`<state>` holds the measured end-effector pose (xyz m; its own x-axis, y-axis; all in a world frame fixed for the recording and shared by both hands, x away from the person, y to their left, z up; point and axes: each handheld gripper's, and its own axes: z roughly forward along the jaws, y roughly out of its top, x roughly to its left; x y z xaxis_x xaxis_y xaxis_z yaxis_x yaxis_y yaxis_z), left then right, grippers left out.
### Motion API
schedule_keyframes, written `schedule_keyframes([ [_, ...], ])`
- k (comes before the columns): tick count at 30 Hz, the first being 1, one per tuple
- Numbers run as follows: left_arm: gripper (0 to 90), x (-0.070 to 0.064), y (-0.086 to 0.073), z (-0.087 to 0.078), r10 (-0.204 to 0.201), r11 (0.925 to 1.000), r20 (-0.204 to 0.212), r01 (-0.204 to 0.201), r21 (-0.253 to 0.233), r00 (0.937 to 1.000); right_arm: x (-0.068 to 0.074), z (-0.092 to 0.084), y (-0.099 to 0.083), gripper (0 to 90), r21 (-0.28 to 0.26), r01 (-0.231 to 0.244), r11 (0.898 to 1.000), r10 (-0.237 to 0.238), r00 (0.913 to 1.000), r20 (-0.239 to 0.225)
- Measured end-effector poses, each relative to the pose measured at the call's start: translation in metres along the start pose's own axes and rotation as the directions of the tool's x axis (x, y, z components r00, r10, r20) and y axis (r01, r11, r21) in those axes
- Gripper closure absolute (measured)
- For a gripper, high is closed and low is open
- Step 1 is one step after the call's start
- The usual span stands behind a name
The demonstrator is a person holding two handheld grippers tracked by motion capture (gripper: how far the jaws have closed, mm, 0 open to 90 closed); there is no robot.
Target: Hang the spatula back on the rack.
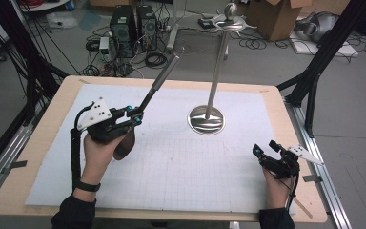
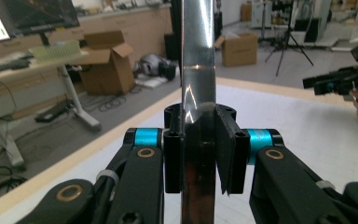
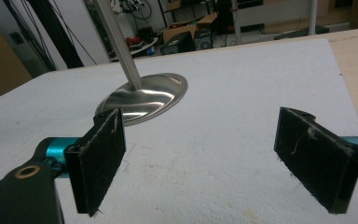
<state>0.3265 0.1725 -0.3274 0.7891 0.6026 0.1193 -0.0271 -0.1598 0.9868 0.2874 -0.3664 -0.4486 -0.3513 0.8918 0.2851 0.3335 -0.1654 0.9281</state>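
Clamped in the left hand-held gripper [image 1: 134, 116] above the surface [image 1: 43, 143], the long metal utensil [image 1: 159, 81] could knock the tall stand [image 1: 214, 76] over, while the right hand-held gripper [image 1: 264, 150] idles with jaws wide apart.

the utensil [image 2: 197, 70] clamped in the left gripper [image 2: 200, 154] runs off the top and bottom edges of the left gripper view, so neither end shows there; in the high view its broad brown end [image 1: 124, 145] is partly hidden behind the left hand [image 1: 100, 148], its far tip [image 1: 180, 47] blurred; the stand's pole [image 3: 116, 42] is cut off by the right gripper view's top edge.
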Motion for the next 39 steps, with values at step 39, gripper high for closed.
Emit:
schedule_keyframes([
  [39, 74.6, -0.016, 0.008, 0.062, -0.029, 0.9857, 0.039, 0.035, -0.165, 0.9988, 0.000, 0.001, 0.000, 15.9, 0.003, -0.010, 1.000, 0.010, 0.9999, -0.002],
])
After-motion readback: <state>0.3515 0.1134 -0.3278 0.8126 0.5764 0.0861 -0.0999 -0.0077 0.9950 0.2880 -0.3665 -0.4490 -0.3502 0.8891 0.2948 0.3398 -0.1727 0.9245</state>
